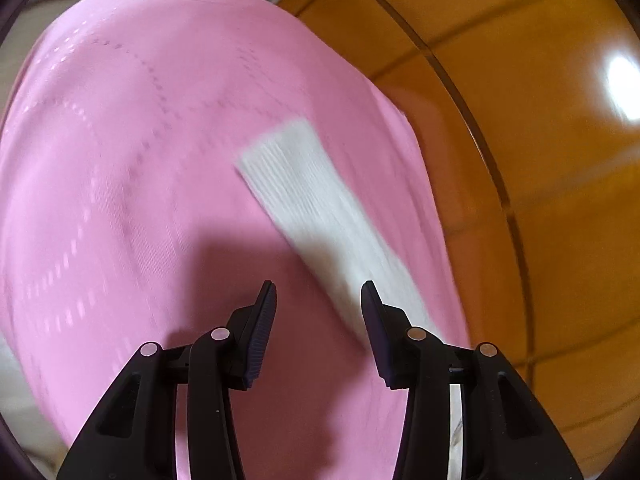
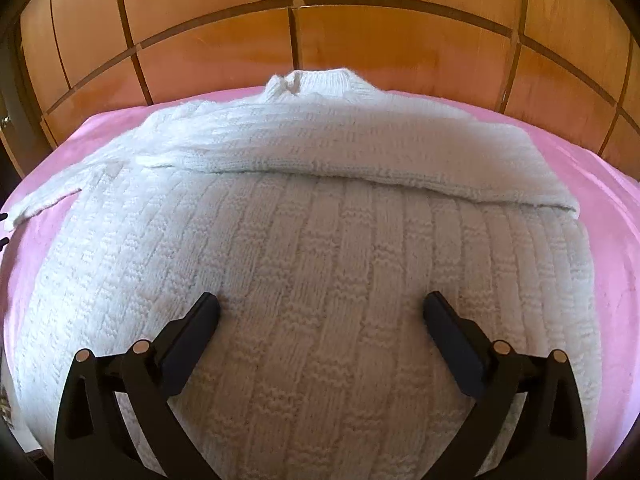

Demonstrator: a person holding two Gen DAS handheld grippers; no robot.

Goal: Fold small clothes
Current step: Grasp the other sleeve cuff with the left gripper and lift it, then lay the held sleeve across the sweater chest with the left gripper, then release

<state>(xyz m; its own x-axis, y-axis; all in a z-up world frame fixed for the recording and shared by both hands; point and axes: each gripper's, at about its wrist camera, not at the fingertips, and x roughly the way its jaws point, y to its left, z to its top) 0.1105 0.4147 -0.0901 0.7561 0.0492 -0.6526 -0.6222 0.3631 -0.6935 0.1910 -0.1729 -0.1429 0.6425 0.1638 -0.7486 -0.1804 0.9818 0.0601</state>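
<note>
Sweater of white chunky ribbed knit [image 2: 320,264] lies flat on the pink sheet [image 2: 624,248] directly under and ahead of my right tongs [image 2: 320,308]; its collar [image 2: 316,82] points away from me, at the far edge of the sheet. One sleeve [image 2: 360,160] is already laid across the chest, just ahead of the right tongs; so the sleeve step looks at least partly done, while the body is unfolded. A second sleeve end [image 2: 48,200] trails off to the left of those tongs; I judge that it needs bringing in before the body can be doubled over.

My right tongs stand spread wide over the lower body of the knit, holding nothing; whether the tips touch it I cannot tell. My left tongs [image 1: 318,292] are partly open and empty; a white ribbed strip [image 1: 304,176], probably that loose sleeve, runs ahead and to their right across the sheet, apart from both pads, in a blurred view.

Beyond the sheet, ahead of both tongs, stands glossy orange-brown wooden panelling [image 2: 216,52] crossed by darker strips; a bright light glare [image 1: 620,84] sits on it far right of the left tongs.
</note>
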